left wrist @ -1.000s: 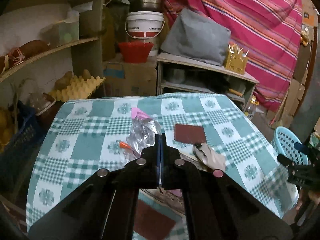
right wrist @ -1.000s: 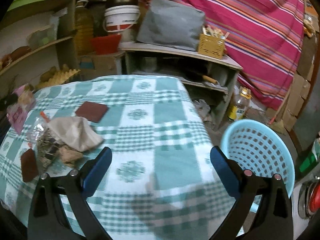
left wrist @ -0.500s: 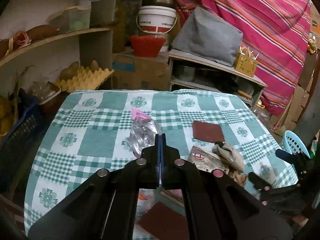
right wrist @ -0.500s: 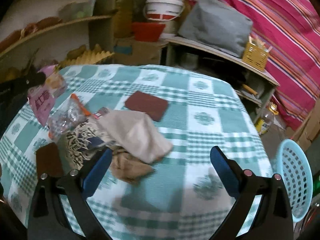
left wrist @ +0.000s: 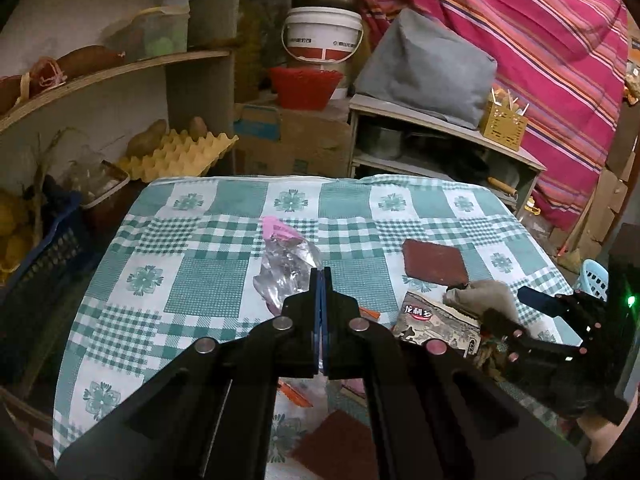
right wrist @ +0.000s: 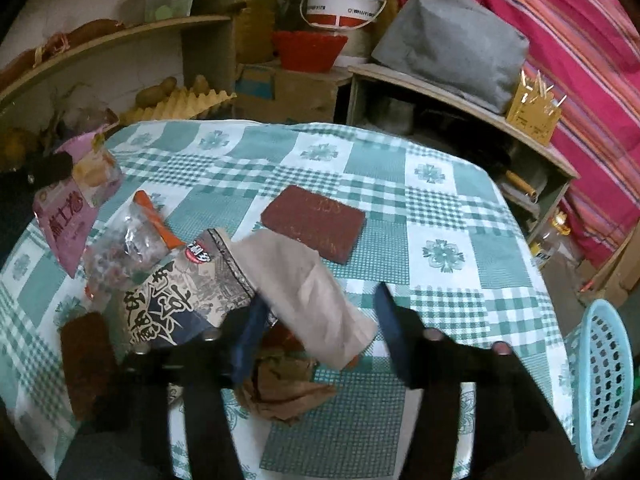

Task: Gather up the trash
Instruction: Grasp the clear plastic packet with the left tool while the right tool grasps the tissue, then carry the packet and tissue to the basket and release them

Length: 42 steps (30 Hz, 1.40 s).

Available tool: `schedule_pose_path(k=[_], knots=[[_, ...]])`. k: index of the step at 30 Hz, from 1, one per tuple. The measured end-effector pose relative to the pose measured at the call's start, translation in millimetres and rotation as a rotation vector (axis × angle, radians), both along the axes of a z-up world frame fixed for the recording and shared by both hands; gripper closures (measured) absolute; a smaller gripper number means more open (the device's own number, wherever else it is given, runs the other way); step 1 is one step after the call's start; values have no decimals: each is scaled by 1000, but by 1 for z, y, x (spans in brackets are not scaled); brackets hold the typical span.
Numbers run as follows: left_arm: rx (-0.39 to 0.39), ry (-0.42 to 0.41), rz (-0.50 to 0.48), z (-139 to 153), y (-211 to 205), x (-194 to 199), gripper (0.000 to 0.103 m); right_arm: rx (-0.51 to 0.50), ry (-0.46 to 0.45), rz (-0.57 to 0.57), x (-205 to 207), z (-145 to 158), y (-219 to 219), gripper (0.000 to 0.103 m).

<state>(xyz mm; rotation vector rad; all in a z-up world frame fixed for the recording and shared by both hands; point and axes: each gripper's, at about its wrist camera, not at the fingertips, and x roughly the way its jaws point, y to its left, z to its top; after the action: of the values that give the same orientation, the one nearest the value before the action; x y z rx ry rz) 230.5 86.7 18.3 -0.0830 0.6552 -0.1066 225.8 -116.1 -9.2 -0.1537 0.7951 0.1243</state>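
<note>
My left gripper (left wrist: 320,271) is shut on a clear plastic packet with a pink top (left wrist: 286,268), held above the green checked tablecloth (left wrist: 208,280). The right wrist view shows that pink packet (right wrist: 68,216) hanging at the left edge. My right gripper (right wrist: 320,320) hangs low over a trash pile with its jaws closing. A beige crumpled wrapper (right wrist: 304,280) lies between its blue fingers; no firm press on it shows. Beside it lie a printed snack bag (right wrist: 188,292), a clear wrapper with an orange strip (right wrist: 132,240) and crumpled brown paper (right wrist: 288,384). The right gripper (left wrist: 516,310) also shows at the right of the left wrist view.
A light blue plastic basket (right wrist: 604,384) stands off the table's right edge. Two dark red scouring pads (right wrist: 314,224) (right wrist: 86,364) lie on the cloth. Shelves, a yellow egg tray (left wrist: 176,156), a white bucket (left wrist: 322,36) and a low cabinet crowd the back.
The right gripper swung left from the basket side to the trash pile, sank a little, and its jaws narrowed around the beige wrapper. The left gripper stayed shut on its packet, drifting slightly.
</note>
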Motion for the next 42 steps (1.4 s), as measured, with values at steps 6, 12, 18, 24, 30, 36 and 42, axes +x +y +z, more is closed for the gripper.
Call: schedule_pose_path(k=[6,12,18,24,30,36,42], knots=[[15,-5,-17,0,-9,-1,103,60,-10,19,-3,9,-19,88],[20,-17,-48,5,-24,-5,103,91,-47,28,-15,31,-43,96],[55,-57,-99,25,-61,-17,103,122,-109,-22,-33,65,-92,96],[53,-90,-195,43,-121,-29,103,123,-161,-110,-61,89,-157,96],[88,-123,-305,55,-196,-42,103,112,-178,-238,-91,95,-239,96],[85,-113,-429,52,-276,-51,103,122,-171,-355,-118,89,-312,96],[66,-100,-536,41,-349,-60,103,117,-151,-422,-135,76,-360,96]])
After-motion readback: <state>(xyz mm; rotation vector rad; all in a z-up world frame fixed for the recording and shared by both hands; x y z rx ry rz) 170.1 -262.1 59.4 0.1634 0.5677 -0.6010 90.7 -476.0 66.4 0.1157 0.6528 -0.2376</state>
